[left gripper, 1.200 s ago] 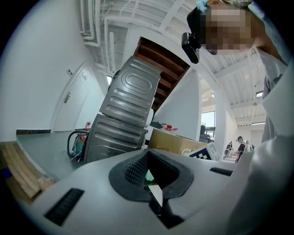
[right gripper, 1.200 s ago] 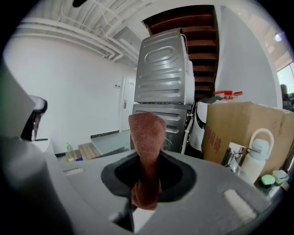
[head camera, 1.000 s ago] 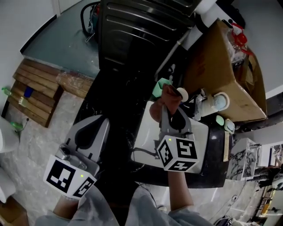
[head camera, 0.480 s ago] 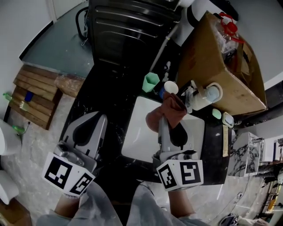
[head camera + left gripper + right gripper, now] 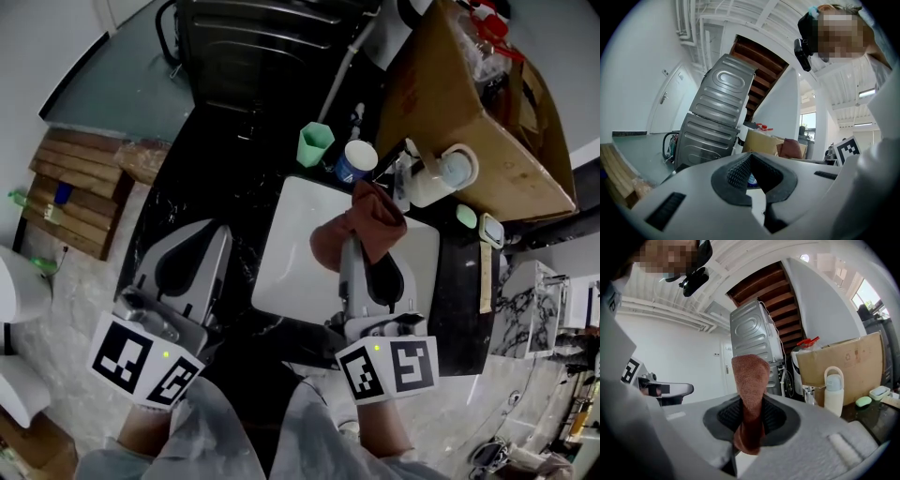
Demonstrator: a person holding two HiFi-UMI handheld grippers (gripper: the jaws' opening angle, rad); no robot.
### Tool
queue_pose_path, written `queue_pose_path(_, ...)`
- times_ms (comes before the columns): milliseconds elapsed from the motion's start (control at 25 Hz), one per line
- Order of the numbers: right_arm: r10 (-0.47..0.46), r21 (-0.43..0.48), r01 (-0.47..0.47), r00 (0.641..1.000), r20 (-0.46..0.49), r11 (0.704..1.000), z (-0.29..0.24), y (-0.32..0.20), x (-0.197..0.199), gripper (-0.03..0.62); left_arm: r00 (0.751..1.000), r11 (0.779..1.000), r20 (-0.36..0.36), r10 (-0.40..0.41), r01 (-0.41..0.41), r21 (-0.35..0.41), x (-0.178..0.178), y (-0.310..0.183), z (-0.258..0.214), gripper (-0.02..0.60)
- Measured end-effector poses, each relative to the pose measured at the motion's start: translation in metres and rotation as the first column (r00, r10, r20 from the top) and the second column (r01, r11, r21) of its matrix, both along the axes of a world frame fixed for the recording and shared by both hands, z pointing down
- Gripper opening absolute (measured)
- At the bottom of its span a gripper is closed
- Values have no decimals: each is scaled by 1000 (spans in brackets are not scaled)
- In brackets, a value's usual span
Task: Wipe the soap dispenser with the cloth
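Observation:
The soap dispenser [image 5: 441, 178] is a white bottle with a loop handle, standing at the sink's far right corner against a cardboard box. It shows upright in the right gripper view [image 5: 833, 390]. My right gripper [image 5: 352, 246] hovers over the white sink [image 5: 281, 253], shut on a rust-brown cloth [image 5: 361, 230]. The cloth [image 5: 750, 380] sticks up between the jaws of the right gripper [image 5: 750, 420], short of the dispenser and not touching it. My left gripper [image 5: 217, 236] hangs over the black counter left of the sink. Its jaws [image 5: 757, 185] are shut with nothing between them.
A green cup [image 5: 316, 143] and a blue cup [image 5: 356, 161] stand behind the sink. A chrome tap [image 5: 405, 173] is beside the dispenser. The cardboard box [image 5: 469, 103] lies at the right, a grey washing machine [image 5: 262, 47] behind. A green soap dish [image 5: 466, 217] sits on the right.
My right gripper has drawn back toward me with the cloth, away from the blue cup and the dispenser. The left gripper has barely moved.

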State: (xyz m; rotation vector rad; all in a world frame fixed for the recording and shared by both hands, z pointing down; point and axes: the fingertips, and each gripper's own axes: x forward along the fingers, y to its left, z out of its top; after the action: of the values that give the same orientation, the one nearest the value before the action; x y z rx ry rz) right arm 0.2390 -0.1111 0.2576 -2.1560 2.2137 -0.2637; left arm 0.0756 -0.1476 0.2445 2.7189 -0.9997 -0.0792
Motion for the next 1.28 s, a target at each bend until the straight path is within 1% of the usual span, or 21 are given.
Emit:
queue_pose_path(160,31,3,-31,1000,1,1000,-2,8,0,77,1000,1000,2,26,-26,1,-3,3,1,3)
queue_pose_path(360,78,7,-77,997,-22,997,-5,19,-20,77,998,998,14,61,-61,12,-25,11,3,3)
queue_pose_path(480,105,6,-105,994,-30,994,-6,32,-41,77,997,997,11,80,-80,10,-48,21,6,3)
queue_pose_path(640,137,20,-137,991,-8,990,-10,48,-70,77,995,995,2,98,-98,17,-82,33,4,3)
queue_pose_path(800,188,31,-187,982,-13,982,-14,68,-97,77,993,993,-10,114,-114,21,-116,46,3,3)
queue_pose_path(960,221,40,-220,974,-39,975,-19,93,-126,77,991,991,-23,135,-134,25,-146,64,3,3)
queue_pose_path(1280,287,42,-286,957,-45,957,-17,153,-185,77,977,978,-35,208,-207,35,-196,108,3,3)
